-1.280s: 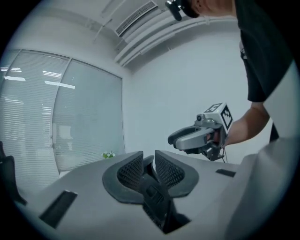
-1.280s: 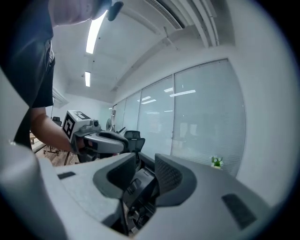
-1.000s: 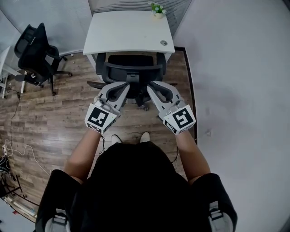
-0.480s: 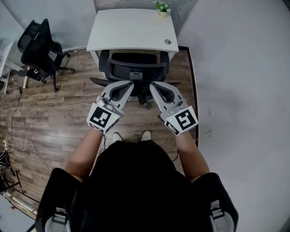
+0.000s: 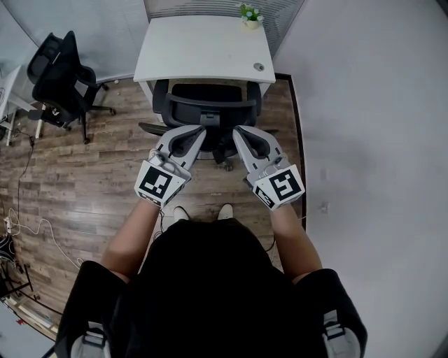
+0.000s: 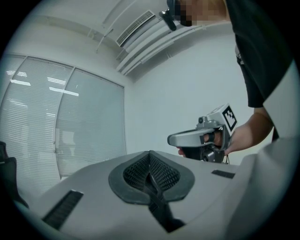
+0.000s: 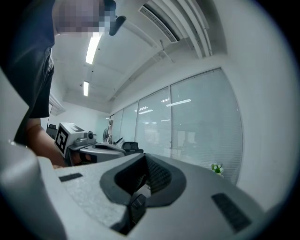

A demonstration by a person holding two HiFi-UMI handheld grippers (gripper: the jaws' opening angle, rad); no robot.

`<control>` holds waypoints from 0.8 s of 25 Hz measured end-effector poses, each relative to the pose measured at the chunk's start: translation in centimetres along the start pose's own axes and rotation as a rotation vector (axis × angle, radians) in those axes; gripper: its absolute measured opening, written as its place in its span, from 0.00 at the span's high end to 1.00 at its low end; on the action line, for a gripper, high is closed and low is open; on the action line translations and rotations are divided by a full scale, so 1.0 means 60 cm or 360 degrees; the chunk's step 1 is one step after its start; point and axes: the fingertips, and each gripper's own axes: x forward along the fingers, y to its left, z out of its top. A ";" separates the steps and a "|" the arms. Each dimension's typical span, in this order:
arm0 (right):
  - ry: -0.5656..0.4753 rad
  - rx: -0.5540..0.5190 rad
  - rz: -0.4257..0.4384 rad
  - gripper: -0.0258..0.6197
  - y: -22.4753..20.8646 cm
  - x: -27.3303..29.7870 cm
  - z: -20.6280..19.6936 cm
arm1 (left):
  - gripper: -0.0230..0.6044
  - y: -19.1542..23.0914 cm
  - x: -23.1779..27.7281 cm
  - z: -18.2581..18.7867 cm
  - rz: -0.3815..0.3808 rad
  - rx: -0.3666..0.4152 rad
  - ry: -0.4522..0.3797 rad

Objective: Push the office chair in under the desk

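The black office chair (image 5: 207,103) stands with its seat partly under the white desk (image 5: 203,49), backrest toward me. My left gripper (image 5: 200,130) and right gripper (image 5: 237,130) are held side by side just behind the backrest, tips pointing at it. Whether they touch it I cannot tell. Both are shut with nothing between the jaws. In the left gripper view the left gripper (image 6: 150,155) tilts up toward the glass wall, with the right gripper (image 6: 206,138) beside it. The right gripper view shows the right gripper (image 7: 144,160) shut and the left gripper (image 7: 84,143) at its left.
A small potted plant (image 5: 246,14) stands at the desk's back edge. A second black chair (image 5: 59,77) stands at the far left on the wood floor, with cables (image 5: 21,231) lying nearer me. A grey wall (image 5: 364,140) runs close along the right.
Both grippers stay almost where they were behind the backrest. The view has shifted slightly; the chair sits much the same against the desk.
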 end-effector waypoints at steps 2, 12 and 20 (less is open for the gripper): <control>0.0002 -0.0002 0.0000 0.96 -0.002 0.001 -0.001 | 0.97 0.004 0.002 -0.002 0.0005 -0.0002 0.0005; 0.0001 0.0013 -0.0049 0.96 -0.018 0.004 -0.006 | 0.97 0.027 0.000 -0.002 0.0067 0.0009 -0.0005; 0.0023 -0.0011 -0.0083 0.96 -0.036 0.003 0.000 | 0.97 0.053 -0.011 -0.001 0.0121 -0.0025 0.0000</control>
